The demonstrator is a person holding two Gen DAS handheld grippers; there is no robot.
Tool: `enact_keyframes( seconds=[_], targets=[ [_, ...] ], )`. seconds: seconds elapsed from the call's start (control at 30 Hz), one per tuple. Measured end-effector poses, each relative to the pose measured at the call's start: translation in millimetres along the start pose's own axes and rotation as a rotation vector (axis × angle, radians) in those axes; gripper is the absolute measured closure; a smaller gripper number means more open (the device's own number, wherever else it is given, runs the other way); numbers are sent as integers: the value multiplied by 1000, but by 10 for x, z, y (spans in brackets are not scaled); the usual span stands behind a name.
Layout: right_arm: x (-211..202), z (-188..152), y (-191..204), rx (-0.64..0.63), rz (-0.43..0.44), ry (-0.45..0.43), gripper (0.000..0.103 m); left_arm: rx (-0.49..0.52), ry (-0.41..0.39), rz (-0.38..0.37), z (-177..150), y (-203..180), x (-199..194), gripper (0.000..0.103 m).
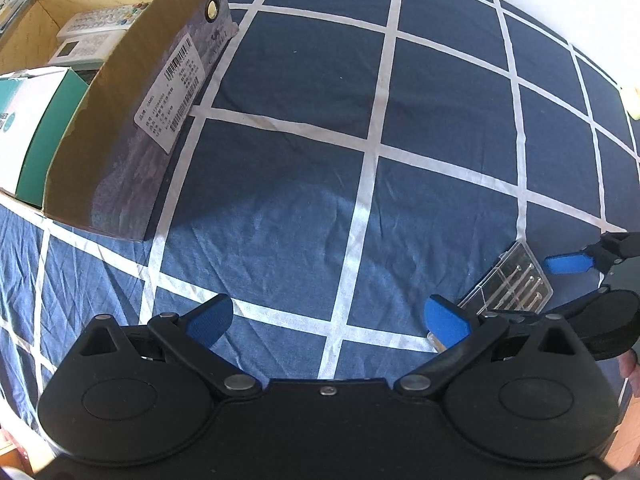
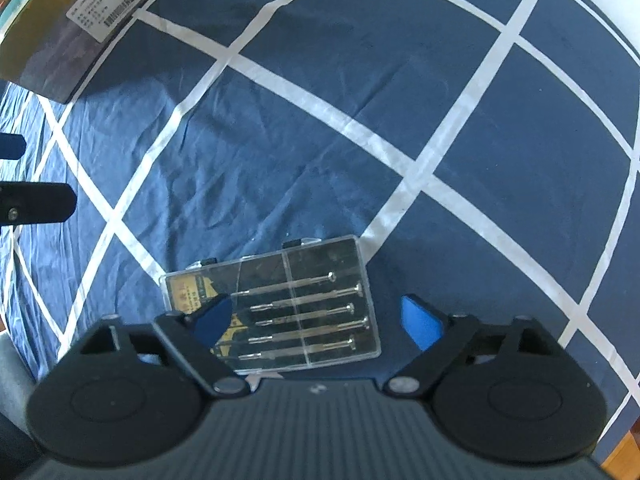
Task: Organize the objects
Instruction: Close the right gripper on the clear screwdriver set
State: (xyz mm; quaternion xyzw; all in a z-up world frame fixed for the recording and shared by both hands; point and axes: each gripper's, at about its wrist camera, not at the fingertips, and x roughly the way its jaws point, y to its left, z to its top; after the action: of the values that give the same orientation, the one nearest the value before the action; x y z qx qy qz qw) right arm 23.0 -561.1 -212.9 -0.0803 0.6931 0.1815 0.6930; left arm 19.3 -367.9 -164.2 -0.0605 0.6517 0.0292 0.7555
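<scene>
A clear plastic case of small screwdrivers [image 2: 280,312] lies flat on the blue checked bedsheet [image 2: 320,128]. My right gripper [image 2: 320,322] is open and hovers just above the case, with its left blue pad [image 2: 214,320] over the case's left part and its right pad [image 2: 422,322] past the case's right edge. The case also shows in the left wrist view [image 1: 508,284] at the lower right. My left gripper [image 1: 328,318] is open and empty above the sheet, to the left of the case. A cardboard box [image 1: 132,120] stands at the upper left.
The box holds a white and green carton [image 1: 32,128] and a white remote-like device [image 1: 88,32]. Its labelled side wall shows in the right wrist view [image 2: 72,20]. The right gripper's blue fingertips [image 1: 566,264] show at the left wrist view's right edge.
</scene>
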Motion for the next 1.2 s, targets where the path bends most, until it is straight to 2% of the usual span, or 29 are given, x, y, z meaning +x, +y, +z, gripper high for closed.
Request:
enact_keyframes(
  seconds=[0.13,0.37,0.8,0.97,1.07,1.2],
  targets=[
    [-2,-18,23,20,24,2,22,-2,1,-7,-24,31,-2,0],
    [-12,-129,44,122,17,0,23,-1,-7,-27,-89,83,-31,0],
    [-20,-543,65,566,19,-39,23,30,18,-45,-347,118,44,0],
    [-18,-665,114,694,23,-54,23,39,37,-48,-403,92,119,0],
    [-22,-734,146,740,30,-62,23,47,47,-51,-421,52,160,0],
    [-39,-770,187,710,22,-87,24,61,59,-55,-446,-30,226,0]
  ],
)
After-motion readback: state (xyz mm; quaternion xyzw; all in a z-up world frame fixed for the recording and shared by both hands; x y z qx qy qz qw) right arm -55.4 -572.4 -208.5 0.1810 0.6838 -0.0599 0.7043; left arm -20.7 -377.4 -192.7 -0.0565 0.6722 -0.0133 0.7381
